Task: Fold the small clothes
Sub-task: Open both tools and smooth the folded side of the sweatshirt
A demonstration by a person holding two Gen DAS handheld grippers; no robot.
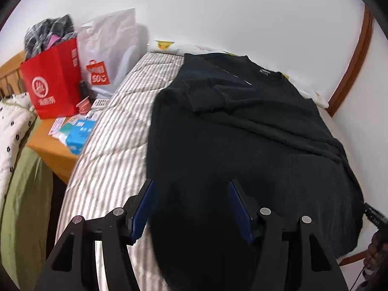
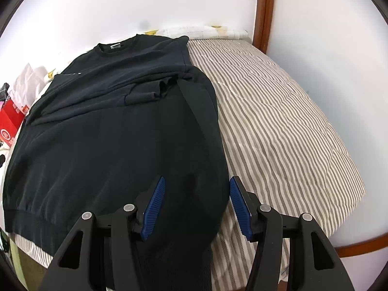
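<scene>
A dark navy sweatshirt lies flat on the striped bed, collar at the far end, both sleeves folded in over the body. My left gripper is open, its blue pads straddling the garment's near left edge just above the hem. In the right wrist view the sweatshirt fills the left half of the bed. My right gripper is open over the garment's near right edge by the hem. Neither gripper holds cloth.
A wooden nightstand left of the bed holds a red paper bag with clothes, a white bag and small blue boxes. White walls and a brown wooden frame bound the bed's far side.
</scene>
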